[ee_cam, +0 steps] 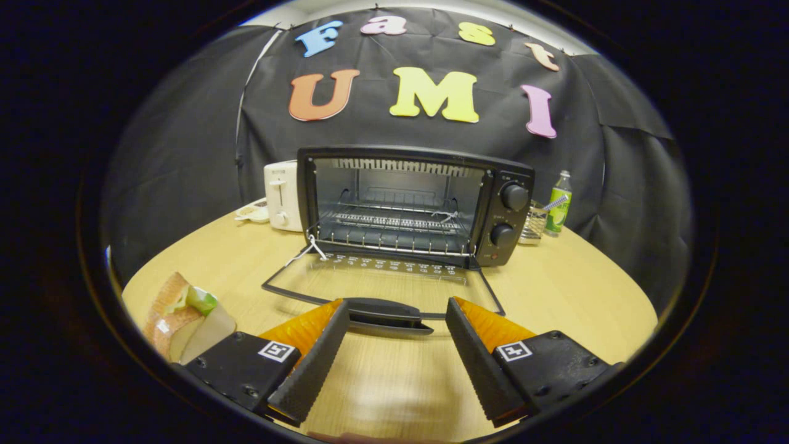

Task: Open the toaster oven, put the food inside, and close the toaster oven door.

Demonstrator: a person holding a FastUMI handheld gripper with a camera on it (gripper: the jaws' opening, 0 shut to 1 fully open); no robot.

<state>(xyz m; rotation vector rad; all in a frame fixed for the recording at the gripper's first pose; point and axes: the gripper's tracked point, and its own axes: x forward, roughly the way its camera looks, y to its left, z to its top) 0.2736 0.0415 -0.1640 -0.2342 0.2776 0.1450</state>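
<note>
While spread wide and empty, tongs flanking door handle of opened toaster oven on tabletop; sandwich beside left finger, partly cut off; knob labels unreadable.

The toaster oven is black with a silvery wire rack inside; its glass door is black-framed. The table is pale wood-grain. Upper left, a toaster is white (cream, perhaps). The bottle is green. The sandwich shows tan crust and green lettuce.
</note>
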